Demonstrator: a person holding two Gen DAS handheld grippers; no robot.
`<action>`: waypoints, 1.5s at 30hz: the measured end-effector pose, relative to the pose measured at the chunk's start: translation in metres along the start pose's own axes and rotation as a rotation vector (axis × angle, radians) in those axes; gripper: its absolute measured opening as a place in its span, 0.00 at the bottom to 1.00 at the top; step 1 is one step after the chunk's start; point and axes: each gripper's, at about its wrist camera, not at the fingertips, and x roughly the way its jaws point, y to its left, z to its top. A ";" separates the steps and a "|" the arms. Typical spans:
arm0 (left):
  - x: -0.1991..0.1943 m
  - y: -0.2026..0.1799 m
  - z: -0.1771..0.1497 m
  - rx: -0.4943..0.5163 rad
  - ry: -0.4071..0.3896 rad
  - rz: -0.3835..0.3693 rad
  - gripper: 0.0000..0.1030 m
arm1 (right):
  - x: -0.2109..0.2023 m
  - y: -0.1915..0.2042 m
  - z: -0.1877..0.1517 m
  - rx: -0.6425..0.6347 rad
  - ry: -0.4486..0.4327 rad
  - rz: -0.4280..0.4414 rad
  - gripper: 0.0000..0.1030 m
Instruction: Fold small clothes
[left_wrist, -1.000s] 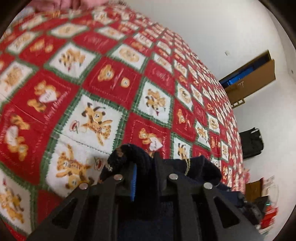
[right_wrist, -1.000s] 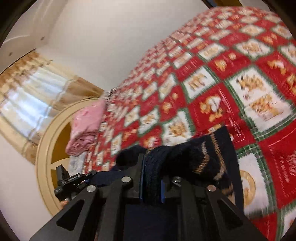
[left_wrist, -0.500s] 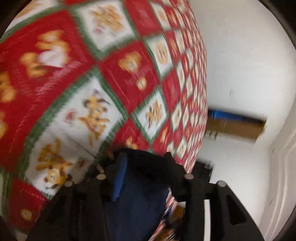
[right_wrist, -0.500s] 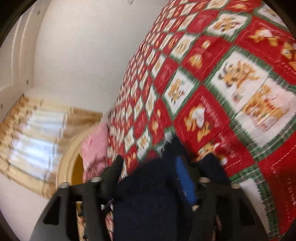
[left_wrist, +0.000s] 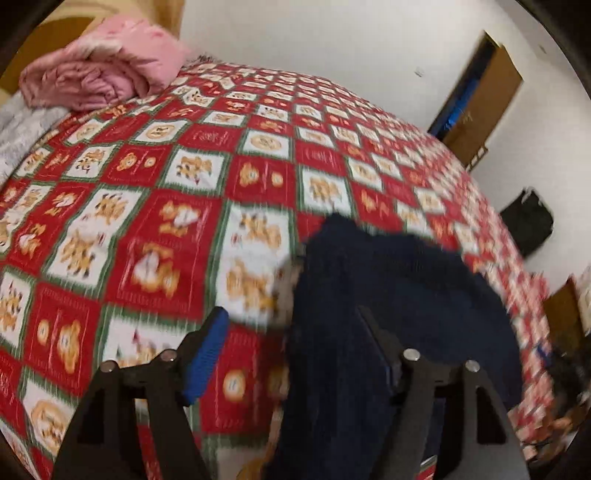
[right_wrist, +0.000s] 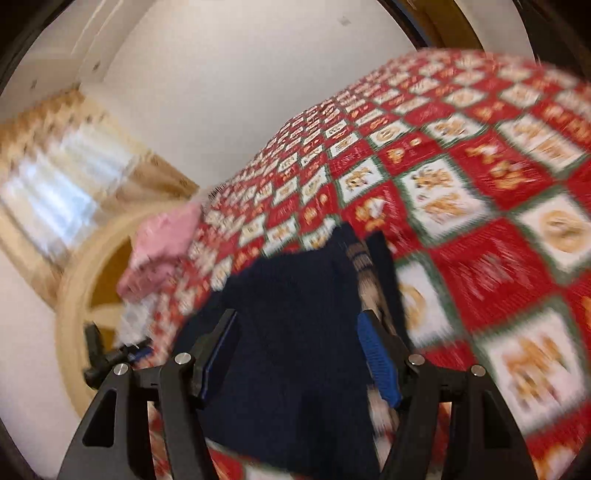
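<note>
A dark navy knitted garment (left_wrist: 388, 266) lies in a loose heap on the red, white and green patterned bedspread (left_wrist: 166, 221). My left gripper (left_wrist: 295, 343) hovers just above its near edge with the jaws opening. The blue-padded left finger (left_wrist: 207, 354) is over bare bedspread, and the other finger is over the cloth; neither pad presses on it. In the right wrist view the same garment (right_wrist: 295, 302), with a tan-striped band (right_wrist: 360, 258), fills the gap of my right gripper (right_wrist: 295, 350). Those jaws stand wide and the pads are clear of the fabric.
A folded pink blanket (left_wrist: 103, 74) and a grey cover (left_wrist: 22, 125) lie at the head of the bed, by a cream headboard (right_wrist: 74, 295). A brown door (left_wrist: 480, 103) and a black bag (left_wrist: 528, 221) are past the far side. A curtained window (right_wrist: 55, 184) is left.
Both grippers were shut on bunched navy cloth a second ago; both have let go and drawn back and up. The garment now rests on the bedspread.
</note>
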 end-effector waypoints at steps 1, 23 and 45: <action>0.004 -0.005 -0.007 0.025 -0.003 0.013 0.70 | -0.001 0.003 -0.010 -0.028 0.009 -0.031 0.65; 0.001 -0.055 -0.081 0.266 -0.007 0.152 0.68 | 0.019 0.032 -0.074 -0.291 0.094 -0.273 0.25; -0.036 -0.057 -0.107 0.338 -0.046 0.196 0.14 | -0.022 0.016 -0.088 -0.251 0.140 -0.271 0.08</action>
